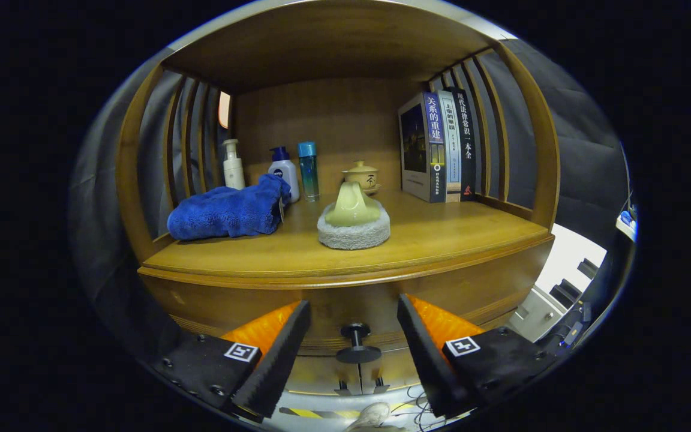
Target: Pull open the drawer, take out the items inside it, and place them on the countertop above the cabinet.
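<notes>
A wooden cabinet stands in front of me, with its countertop (441, 240) just above my fingers. The drawer front (333, 303) below the countertop looks shut, and its dark round knob (357, 345) sits between my two fingers. My gripper (354, 318) is open, the fingers standing either side of the knob without touching it. On the countertop lie a blue towel (228, 210) to the left and a round grey sponge with a pale yellow handle (354, 222) in the middle. The inside of the drawer is hidden.
At the back of the countertop stand a white pump bottle (233, 165), a white bottle with a blue cap (285, 171), a teal bottle (308, 171), a lidded cup (361, 176) and three upright books (438, 147). Slatted side walls close both ends. A shoe (372, 415) shows on the floor below.
</notes>
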Available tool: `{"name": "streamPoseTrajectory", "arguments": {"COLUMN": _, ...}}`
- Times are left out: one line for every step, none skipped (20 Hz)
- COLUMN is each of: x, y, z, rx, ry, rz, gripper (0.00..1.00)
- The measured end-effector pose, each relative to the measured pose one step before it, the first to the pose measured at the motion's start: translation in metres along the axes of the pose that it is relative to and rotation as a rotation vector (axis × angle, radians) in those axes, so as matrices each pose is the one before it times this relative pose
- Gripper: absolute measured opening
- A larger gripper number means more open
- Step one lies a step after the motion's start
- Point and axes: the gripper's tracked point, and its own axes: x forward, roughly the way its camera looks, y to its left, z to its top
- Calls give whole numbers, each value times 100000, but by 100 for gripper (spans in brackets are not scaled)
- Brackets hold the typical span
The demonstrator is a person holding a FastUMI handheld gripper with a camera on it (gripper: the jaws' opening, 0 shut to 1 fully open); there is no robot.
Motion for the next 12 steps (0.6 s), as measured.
{"name": "streamPoseTrajectory", "arguments": {"x": 69, "y": -35, "z": 57, "rx": -40, "ry": 57, "rz": 81, "gripper": 98}}
{"name": "streamPoseTrajectory", "arguments": {"x": -30, "y": -1, "z": -152, "rx": 379, "ry": 892, "rz": -45, "gripper": 98}}
{"name": "streamPoseTrajectory", "arguments": {"x": -64, "y": -81, "z": 19, "rx": 146, "ry": 1397, "rz": 50, "gripper": 98}}
{"name": "streamPoseTrajectory", "arguments": {"x": -49, "y": -85, "z": 26, "rx": -343, "ry": 1476, "rz": -180, "gripper": 99}}
{"name": "streamPoseTrajectory", "arguments": {"x": -155, "y": -262, "z": 134, "rx": -372, "ry": 1061, "rz": -699, "gripper": 99}}
{"name": "streamPoseTrajectory", "arguments": {"x": -210, "y": -340, "z": 478, "rx": 239, "ry": -27, "rz": -834, "gripper": 100}}
{"name": "streamPoseTrajectory", "arguments": {"x": -478, "y": -240, "z": 671, "rx": 985, "ry": -943, "rz": -348, "gripper": 100}}
{"name": "streamPoseTrajectory", "arguments": {"x": -552, "y": -138, "z": 813, "rx": 1239, "ry": -1424, "rz": 35, "gripper": 100}}
{"name": "streamPoseTrajectory", "arguments": {"x": -551, "y": -242, "z": 926, "rx": 1147, "ry": -1720, "rz": -94, "gripper": 100}}
{"name": "streamPoseTrajectory", "arguments": {"x": -687, "y": -201, "z": 975, "rx": 1034, "ry": -1941, "rz": -289, "gripper": 100}}
{"name": "streamPoseTrajectory", "arguments": {"x": -571, "y": -99, "z": 920, "rx": 705, "ry": -1542, "rz": 201, "gripper": 100}}
{"name": "streamPoseTrajectory", "arguments": {"x": -513, "y": -58, "z": 760, "rx": 29, "ry": -963, "rz": 348, "gripper": 100}}
